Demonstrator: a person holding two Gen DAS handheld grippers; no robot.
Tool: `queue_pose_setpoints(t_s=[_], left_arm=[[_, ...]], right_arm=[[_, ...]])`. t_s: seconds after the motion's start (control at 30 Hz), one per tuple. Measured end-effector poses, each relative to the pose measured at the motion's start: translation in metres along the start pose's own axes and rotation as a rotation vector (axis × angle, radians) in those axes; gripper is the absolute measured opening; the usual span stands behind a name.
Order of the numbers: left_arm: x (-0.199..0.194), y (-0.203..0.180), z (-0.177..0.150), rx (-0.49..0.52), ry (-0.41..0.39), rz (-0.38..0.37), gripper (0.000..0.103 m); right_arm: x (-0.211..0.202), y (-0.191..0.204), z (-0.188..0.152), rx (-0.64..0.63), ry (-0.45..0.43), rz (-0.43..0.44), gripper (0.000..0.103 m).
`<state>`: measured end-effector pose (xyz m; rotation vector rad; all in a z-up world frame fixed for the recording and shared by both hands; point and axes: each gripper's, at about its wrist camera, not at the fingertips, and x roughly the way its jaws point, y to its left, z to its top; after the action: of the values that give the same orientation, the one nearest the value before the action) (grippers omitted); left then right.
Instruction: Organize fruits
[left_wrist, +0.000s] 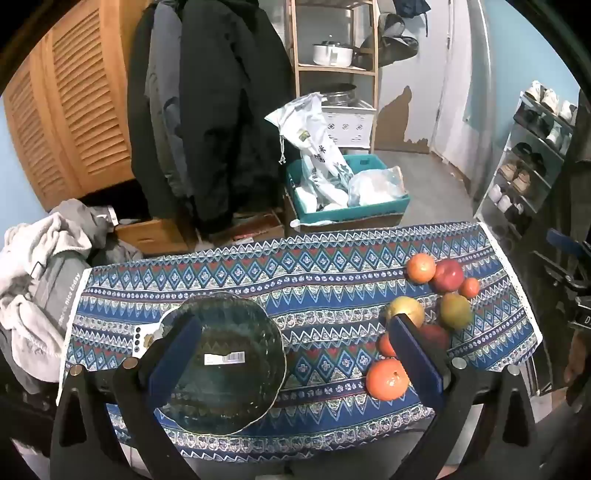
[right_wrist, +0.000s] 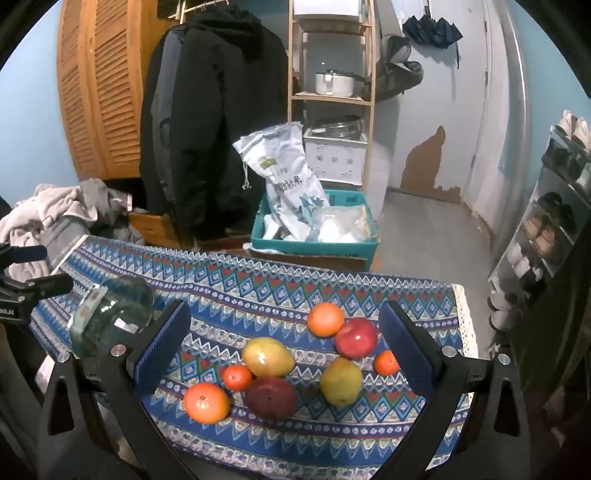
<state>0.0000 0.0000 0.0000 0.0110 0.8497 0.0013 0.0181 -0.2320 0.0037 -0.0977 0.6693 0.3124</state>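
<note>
A dark glass bowl (left_wrist: 236, 354) with a barcode label rests on the patterned tablecloth (left_wrist: 295, 266), under my left gripper (left_wrist: 295, 350), whose jaws stand wide open and empty. To its right lies a cluster of fruit: a large orange (left_wrist: 388, 374), a yellow-green pear (left_wrist: 404, 308), a red apple (left_wrist: 447, 275). In the right wrist view my right gripper (right_wrist: 284, 350) hovers open over the fruit: an orange (right_wrist: 206, 402), a dark red apple (right_wrist: 270, 398), two pears (right_wrist: 267, 356) (right_wrist: 340, 381), a red apple (right_wrist: 356, 338), small tangerines (right_wrist: 237, 377). The bowl (right_wrist: 110, 314) appears at the left.
Beyond the table stand a teal crate (left_wrist: 351, 192) with bags, a wooden shelf (left_wrist: 332, 70), hanging dark coats (left_wrist: 207, 110) and a louvered cabinet (left_wrist: 66, 110). A pile of clothes (left_wrist: 40, 273) lies left of the table. A shoe rack (left_wrist: 532, 147) stands at the right.
</note>
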Motion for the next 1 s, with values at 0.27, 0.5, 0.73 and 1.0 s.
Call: queue_pose_setpoints(t_s=[0.27, 0.5, 0.73, 1.0], left_arm=[[0.003, 0.000, 0.005, 0.011, 0.025, 0.007, 0.102], [0.010, -0.005, 0.003, 0.013, 0.039, -0.023, 0.102], [0.010, -0.010, 0.001, 0.027, 0.033, -0.019, 0.102], [0.010, -0.013, 0.000, 0.036, 0.033, -0.016, 0.102]], right_arm=[[-0.002, 0.003, -0.002, -0.008, -0.011, -0.003, 0.099], [0.000, -0.003, -0.004, -0.008, -0.008, 0.001, 0.099], [0.003, -0.001, -0.005, -0.009, 0.006, 0.001, 0.099], [0.004, -0.002, -0.008, -0.010, 0.011, 0.001, 0.099]])
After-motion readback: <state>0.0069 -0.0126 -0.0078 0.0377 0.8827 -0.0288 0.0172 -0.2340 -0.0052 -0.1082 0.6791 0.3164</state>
